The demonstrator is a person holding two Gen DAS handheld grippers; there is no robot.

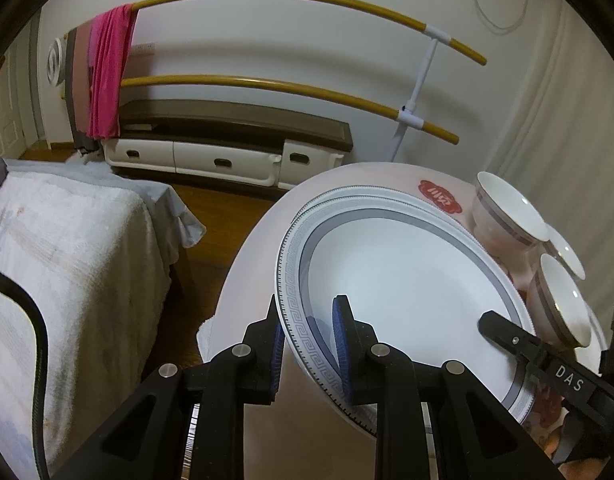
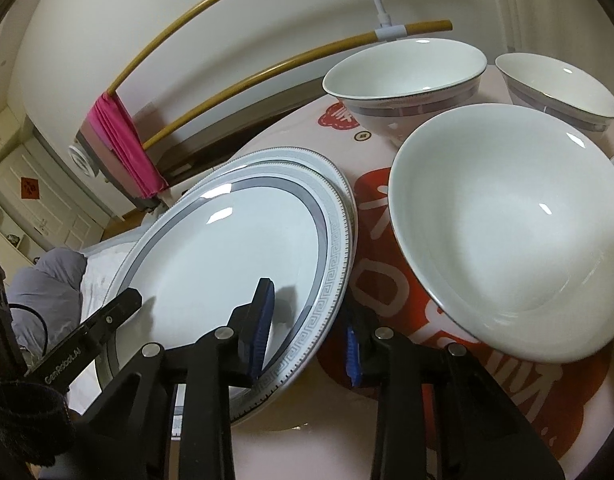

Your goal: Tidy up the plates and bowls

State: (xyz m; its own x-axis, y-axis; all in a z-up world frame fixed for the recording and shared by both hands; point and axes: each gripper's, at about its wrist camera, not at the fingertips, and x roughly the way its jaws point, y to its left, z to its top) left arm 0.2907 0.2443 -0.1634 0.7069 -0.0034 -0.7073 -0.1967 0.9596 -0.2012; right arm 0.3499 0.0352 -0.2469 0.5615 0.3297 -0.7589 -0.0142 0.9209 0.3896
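Note:
Two grey-banded plates [image 1: 407, 276] [image 2: 227, 248] with a key-pattern rim lie stacked on the round table [image 1: 247, 280] [image 2: 387, 304]. My left gripper [image 1: 309, 344] is shut on the top plate's left rim, one pad under it and one inside; its upper finger [image 2: 119, 308] shows in the right wrist view. My right gripper [image 2: 307, 332] straddles the opposite rim, with its pads a little off it. One of its fingers [image 1: 503, 332] rests over the plate in the left wrist view. A large white bowl [image 2: 507, 232] stands right of the plates, with two smaller bowls [image 2: 403, 72] [image 2: 563, 88] behind it.
The bowls [image 1: 507, 212] [image 1: 563, 304] crowd the plates' far right side. The table's edge drops to wooden floor on the left. Beyond are a bed [image 1: 67, 260], a low cabinet [image 1: 227, 148] and a drying rack with a pink cloth [image 1: 107, 72].

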